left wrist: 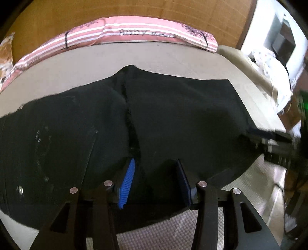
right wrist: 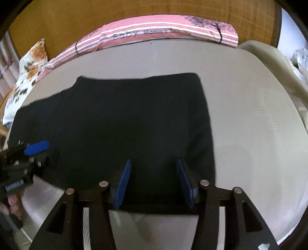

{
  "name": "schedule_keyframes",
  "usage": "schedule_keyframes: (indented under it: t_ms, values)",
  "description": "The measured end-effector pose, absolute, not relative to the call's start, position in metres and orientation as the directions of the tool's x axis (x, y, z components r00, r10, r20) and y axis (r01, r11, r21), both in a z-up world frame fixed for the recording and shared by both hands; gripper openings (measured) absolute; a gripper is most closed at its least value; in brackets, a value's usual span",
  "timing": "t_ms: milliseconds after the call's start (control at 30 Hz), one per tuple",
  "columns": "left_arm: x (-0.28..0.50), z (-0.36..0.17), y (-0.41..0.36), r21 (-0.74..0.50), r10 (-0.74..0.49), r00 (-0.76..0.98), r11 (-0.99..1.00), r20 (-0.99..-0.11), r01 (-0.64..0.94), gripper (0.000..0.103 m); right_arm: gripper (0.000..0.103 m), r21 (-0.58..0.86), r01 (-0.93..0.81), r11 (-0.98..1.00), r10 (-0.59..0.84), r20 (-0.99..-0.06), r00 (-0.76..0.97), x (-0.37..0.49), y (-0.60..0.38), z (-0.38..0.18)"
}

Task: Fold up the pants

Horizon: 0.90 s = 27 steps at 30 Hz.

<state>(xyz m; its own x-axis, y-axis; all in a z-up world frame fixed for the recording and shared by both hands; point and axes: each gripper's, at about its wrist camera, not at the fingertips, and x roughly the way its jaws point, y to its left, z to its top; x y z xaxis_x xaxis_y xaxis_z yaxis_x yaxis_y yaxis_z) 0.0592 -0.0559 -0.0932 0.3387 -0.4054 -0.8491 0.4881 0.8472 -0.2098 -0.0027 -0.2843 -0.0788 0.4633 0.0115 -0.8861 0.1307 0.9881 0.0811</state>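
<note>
Black pants (left wrist: 163, 115) lie flat on the beige mattress (left wrist: 86, 65), folded lengthwise, with a seam running down the middle in the left wrist view. My left gripper (left wrist: 156, 173) is open, its blue pads over the near edge of the pants by the seam. My right gripper (right wrist: 154, 173) is open over the near edge of the pants (right wrist: 125, 119), close to their right end. The left gripper also shows in the right wrist view (right wrist: 36, 148) at the left edge, and the right gripper shows blurred in the left wrist view (left wrist: 259, 134). Nothing is clamped.
A pink striped pillow (right wrist: 154, 32) lies along the far edge by a wooden headboard (right wrist: 134, 9). A floral cloth (right wrist: 25, 77) lies at the far left. A beige cushion (left wrist: 240, 59) and white spotted fabric (left wrist: 269, 63) sit at the right. The mattress edge runs close beneath both grippers.
</note>
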Motion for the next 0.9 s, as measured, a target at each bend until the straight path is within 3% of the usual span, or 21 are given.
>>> schedule_keyframes:
  t_ms: [100, 300, 367, 433, 500, 567, 633, 900]
  values:
    - [0.059, -0.082, -0.035, -0.278, -0.436, 0.346, 0.864, -0.831, 0.42, 0.046, 0.054, 0.053, 0.095, 0.994, 0.003, -0.888, 0.46, -0.008, -0.266, -0.078]
    - [0.044, -0.057, 0.042, -0.447, -0.504, 0.415, 0.864, -0.758, 0.232, 0.046, 0.054, 0.136, 0.066, 0.989, 0.091, -0.886, 0.454, -0.005, -0.25, -0.072]
    - [0.038, -0.052, 0.076, -0.506, -0.51, 0.453, 0.851, -0.731, 0.141, 0.046, 0.057, 0.156, 0.061, 0.986, 0.112, -0.883, 0.457, -0.004, -0.245, -0.069]
    - [0.029, -0.047, 0.113, -0.552, -0.502, 0.5, 0.832, -0.706, 0.057, 0.046, 0.068, 0.174, 0.058, 0.983, 0.128, -0.877, 0.462, -0.003, -0.239, -0.065]
    - [0.022, -0.047, 0.141, -0.608, -0.513, 0.528, 0.794, -0.677, -0.008, 0.05, 0.07, 0.192, 0.051, 0.98, 0.145, -0.868, 0.475, -0.003, -0.234, -0.059]
    - [0.014, -0.054, 0.171, -0.693, -0.554, 0.543, 0.717, -0.631, -0.075, 0.067, 0.071, 0.212, 0.042, 0.976, 0.165, -0.859, 0.485, -0.003, -0.229, -0.053]
    - [0.007, -0.065, 0.194, -0.74, -0.56, 0.563, 0.656, -0.607, -0.145, 0.074, 0.072, 0.227, 0.04, 0.973, 0.176, -0.846, 0.503, -0.002, -0.226, -0.046]
    - [0.013, -0.095, 0.223, -0.777, -0.552, 0.567, 0.554, -0.612, -0.299, 0.074, 0.072, 0.253, 0.028, 0.967, 0.207, -0.846, 0.491, -0.002, -0.221, -0.044]
